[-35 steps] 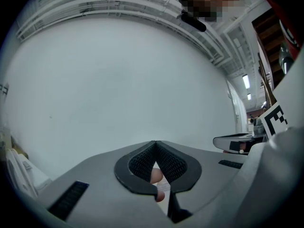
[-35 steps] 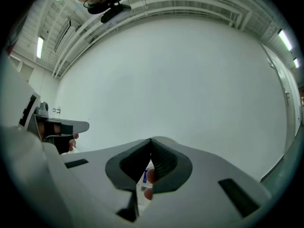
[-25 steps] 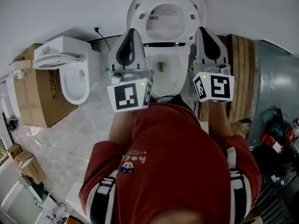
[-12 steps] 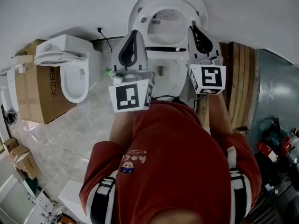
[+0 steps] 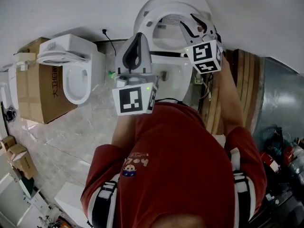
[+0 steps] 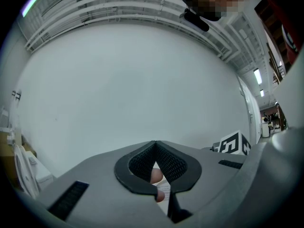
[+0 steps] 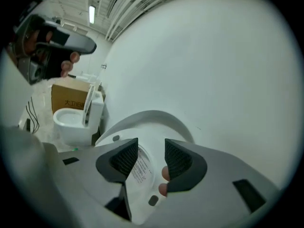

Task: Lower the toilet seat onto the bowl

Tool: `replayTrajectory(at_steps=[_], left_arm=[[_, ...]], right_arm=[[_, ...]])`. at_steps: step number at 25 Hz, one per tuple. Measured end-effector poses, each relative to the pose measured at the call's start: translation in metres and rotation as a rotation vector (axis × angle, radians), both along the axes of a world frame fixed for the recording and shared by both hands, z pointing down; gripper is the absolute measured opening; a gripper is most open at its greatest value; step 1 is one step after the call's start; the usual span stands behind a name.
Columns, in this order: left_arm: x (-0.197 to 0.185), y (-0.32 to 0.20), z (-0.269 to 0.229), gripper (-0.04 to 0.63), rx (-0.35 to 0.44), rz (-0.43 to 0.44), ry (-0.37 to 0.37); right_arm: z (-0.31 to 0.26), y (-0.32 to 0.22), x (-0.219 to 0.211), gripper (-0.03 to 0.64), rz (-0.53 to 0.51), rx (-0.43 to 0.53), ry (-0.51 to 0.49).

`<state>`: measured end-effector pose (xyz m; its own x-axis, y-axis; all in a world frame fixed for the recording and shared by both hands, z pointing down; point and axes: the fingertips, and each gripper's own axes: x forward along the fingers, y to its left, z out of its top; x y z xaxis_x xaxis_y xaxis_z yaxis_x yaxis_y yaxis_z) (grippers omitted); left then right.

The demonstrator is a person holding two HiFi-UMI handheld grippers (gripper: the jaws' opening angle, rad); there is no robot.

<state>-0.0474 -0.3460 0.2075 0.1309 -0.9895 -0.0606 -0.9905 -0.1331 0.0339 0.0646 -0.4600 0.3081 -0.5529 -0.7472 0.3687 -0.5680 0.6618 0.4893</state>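
Against the white wall [image 5: 71, 4], the white oval plastic toilet seat [image 5: 148, 23] stands raised over the white ceramic bowl [image 5: 175, 77]. The right gripper [image 5: 194, 26] has its jaws just opened and flanking the seat's rim unpressed; the left gripper [image 5: 137, 51] has its jaws together. The seat is likely rigid, slick and hinged, so grip the top rim.

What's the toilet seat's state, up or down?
Up. The toilet seat stands raised above the bowl; the right gripper has just been opening, the seat between its jaws, not pressed.

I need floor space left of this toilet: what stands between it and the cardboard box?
A second white toilet stands there, close against the cardboard box; the head view shows it, left of the toilet bowl.
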Motion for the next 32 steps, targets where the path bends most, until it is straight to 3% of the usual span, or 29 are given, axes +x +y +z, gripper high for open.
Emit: replayTrajectory(at_steps=[9,14,18,32], left_arm=[[0.0,0.001,-0.001,0.009,-0.003,-0.014,-0.012],[0.002,0.003,-0.001,0.009,-0.003,-0.014,-0.018],[0.001,0.005,-0.004,0.009,0.003,-0.013,-0.022],[-0.005,0.012,-0.009,0.009,0.012,-0.005,-0.012]], right_arm=[[0.037,-0.05,-0.022,0.237,-0.043,0.051,0.319],[0.063,-0.07,-0.025,0.252,-0.05,0.076,0.54],[0.077,-0.081,-0.027,0.255,-0.052,0.074,0.662],[0.079,-0.079,-0.031,0.253,-0.05,0.091,0.693]])
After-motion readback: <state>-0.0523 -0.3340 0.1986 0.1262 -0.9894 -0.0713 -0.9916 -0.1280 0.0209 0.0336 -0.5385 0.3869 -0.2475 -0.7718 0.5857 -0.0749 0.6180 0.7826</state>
